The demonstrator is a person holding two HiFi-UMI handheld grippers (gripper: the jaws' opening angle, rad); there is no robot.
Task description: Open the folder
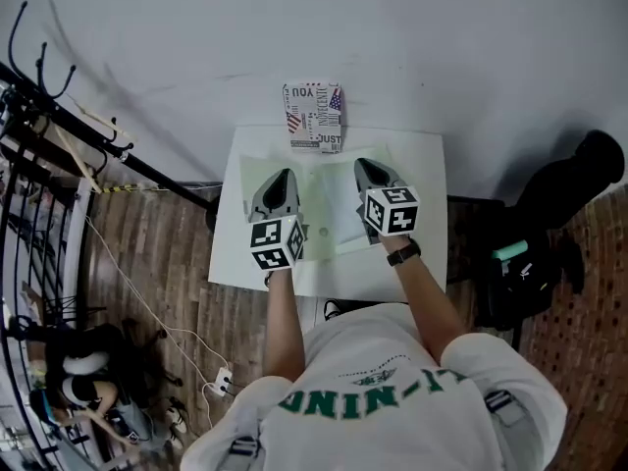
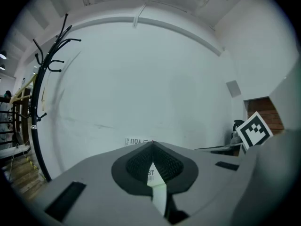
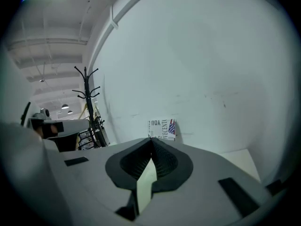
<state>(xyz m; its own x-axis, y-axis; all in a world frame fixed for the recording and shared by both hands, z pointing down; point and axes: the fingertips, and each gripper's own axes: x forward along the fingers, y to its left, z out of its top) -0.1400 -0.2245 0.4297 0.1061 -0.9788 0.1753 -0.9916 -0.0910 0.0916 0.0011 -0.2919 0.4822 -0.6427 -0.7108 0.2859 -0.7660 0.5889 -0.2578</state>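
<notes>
- One person, seen from above: white shirt with green lettering, both forearms stretched forward over the table.
- One dark wristwatch, on the right wrist.
- Two marker cubes, black-and-white squares on each: one on the left gripper, one on the right gripper.
- Left gripper: one, grey with dark ribbed pads. Jaw tips meet, and nothing is gripped. Held above the left part of the folder.
- Right gripper: one, same make. Jaws closed tip to tip, nothing between them. Held above the right part of the folder.
- Folder: one, pale green, lying flat on the table under both grippers. A strip of it shows through the gap below each pair of pads. Whether it is open or closed cannot be told.
- Table: one, white top, far edge against the wall.
- Printed box: one, white with lettering and a flag motif, upright at the table's far edge, against the wall, just beyond the folder.
- Wall: white and plain.
- Coat rack: one, black, left of the table.
- Black bag: one, on the floor right of the table.
- White power strip: one, on the wooden floor at the left, with cables.
</notes>
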